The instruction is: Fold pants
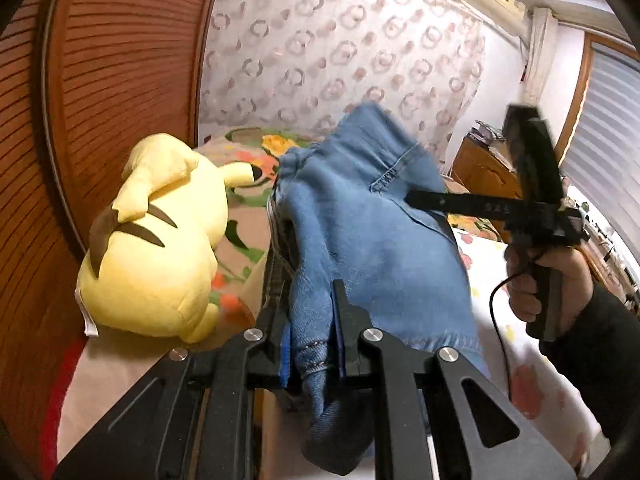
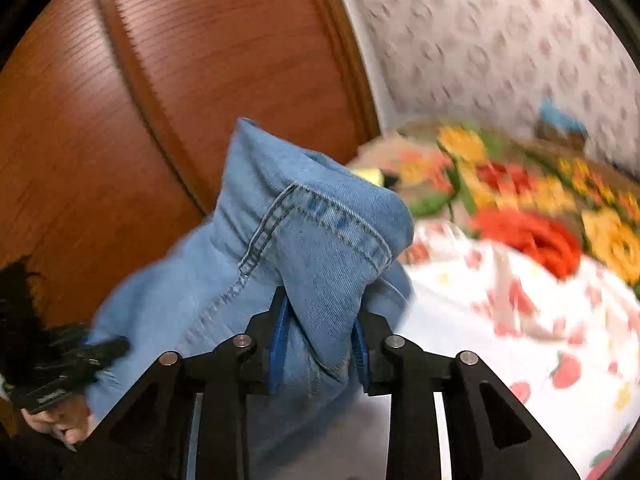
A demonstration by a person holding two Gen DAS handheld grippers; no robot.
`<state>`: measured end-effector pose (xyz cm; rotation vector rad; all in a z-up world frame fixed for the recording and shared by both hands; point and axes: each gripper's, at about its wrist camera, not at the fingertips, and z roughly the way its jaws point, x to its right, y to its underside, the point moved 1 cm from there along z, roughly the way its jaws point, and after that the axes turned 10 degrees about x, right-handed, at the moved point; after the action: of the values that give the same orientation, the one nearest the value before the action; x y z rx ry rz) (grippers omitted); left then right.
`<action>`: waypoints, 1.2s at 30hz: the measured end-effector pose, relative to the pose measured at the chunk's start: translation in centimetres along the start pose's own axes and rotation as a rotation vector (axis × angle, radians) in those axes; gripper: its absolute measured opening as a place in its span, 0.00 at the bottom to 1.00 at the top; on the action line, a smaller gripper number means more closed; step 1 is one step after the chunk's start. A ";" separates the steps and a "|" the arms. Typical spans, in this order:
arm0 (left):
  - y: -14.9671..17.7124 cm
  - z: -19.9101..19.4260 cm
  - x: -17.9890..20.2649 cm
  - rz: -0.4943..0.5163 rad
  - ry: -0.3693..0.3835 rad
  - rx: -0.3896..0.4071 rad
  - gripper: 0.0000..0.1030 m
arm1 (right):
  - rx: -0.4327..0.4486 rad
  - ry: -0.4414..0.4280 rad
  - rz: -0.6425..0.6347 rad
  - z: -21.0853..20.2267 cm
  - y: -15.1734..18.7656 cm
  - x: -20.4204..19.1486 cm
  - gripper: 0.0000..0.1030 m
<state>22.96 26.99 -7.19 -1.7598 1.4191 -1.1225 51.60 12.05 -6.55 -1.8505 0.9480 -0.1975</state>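
Observation:
Blue denim pants (image 1: 380, 248) hang bunched above the bed between both grippers. My left gripper (image 1: 310, 328) is shut on a stitched hem fold close to the camera. In the right wrist view the pants (image 2: 304, 232) rise in a seamed fold from my right gripper (image 2: 319, 344); the fold fills the gap and touches both blue pads (image 2: 278, 340). From the left wrist view, the right gripper (image 1: 416, 200) reaches in from the right with a finger against the denim, held by a hand (image 1: 532, 280). The left gripper (image 2: 80, 356) shows blurred at lower left.
A yellow plush toy (image 1: 160, 248) lies on the bed just left of the pants. A white strawberry-print sheet (image 2: 520, 320) and a floral blanket (image 2: 520, 200) cover the bed. A wooden slatted door (image 1: 100, 80) stands at left, a wooden desk (image 1: 480, 168) at far right.

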 end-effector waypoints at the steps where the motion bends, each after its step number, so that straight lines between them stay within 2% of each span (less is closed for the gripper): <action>1: -0.1 -0.2 -0.1 -0.003 0.008 -0.001 0.17 | 0.012 -0.010 0.018 0.2 0.1 0.7 0.51; 5: 0.1 -0.3 -0.1 0.013 -0.007 -0.016 0.17 | 0.055 0.002 -0.016 0.1 -1.1 0.6 0.54; 8: 0.3 -0.4 0.0 0.007 -0.013 -0.018 0.17 | 0.104 0.062 -0.098 -1.7 -0.8 -1.0 0.54; 10: 0.6 -0.5 0.1 0.008 -0.018 -0.021 0.18 | 0.085 0.084 -0.117 -2.3 -0.6 -2.2 0.54; 14: 1.3 -0.8 0.0 0.004 -0.024 -0.016 0.19 | 0.029 0.110 -0.140 -0.2 0.2 -2.9 0.54; 18: 0.8 -1.2 0.3 0.003 -0.032 -0.018 0.20 | 0.045 0.117 -0.098 -1.0 -0.5 -3.4 0.54; 24: -0.4 -3.3 1.4 0.062 -0.084 0.016 0.22 | 0.101 0.104 -0.099 -6.5 -0.6 -5.4 0.54; 26: -0.8 -4.4 2.0 0.088 -0.107 0.036 0.27 | 0.114 0.100 -0.113 -8.8 0.1 -6.3 0.54; 27: -0.9 -5.0 2.3 0.096 -0.113 0.047 0.30 | 0.117 0.103 -0.123 -9.8 0.5 -6.7 0.54; 36: -1.6 -9.3 6.3 0.148 -0.099 0.118 0.38 | 0.161 0.143 -0.158 -19.8 5.7 -9.5 0.54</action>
<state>15.87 21.74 -0.08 -1.5791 1.3712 -1.0064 31.86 3.46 0.79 -1.7796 0.8562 -0.4947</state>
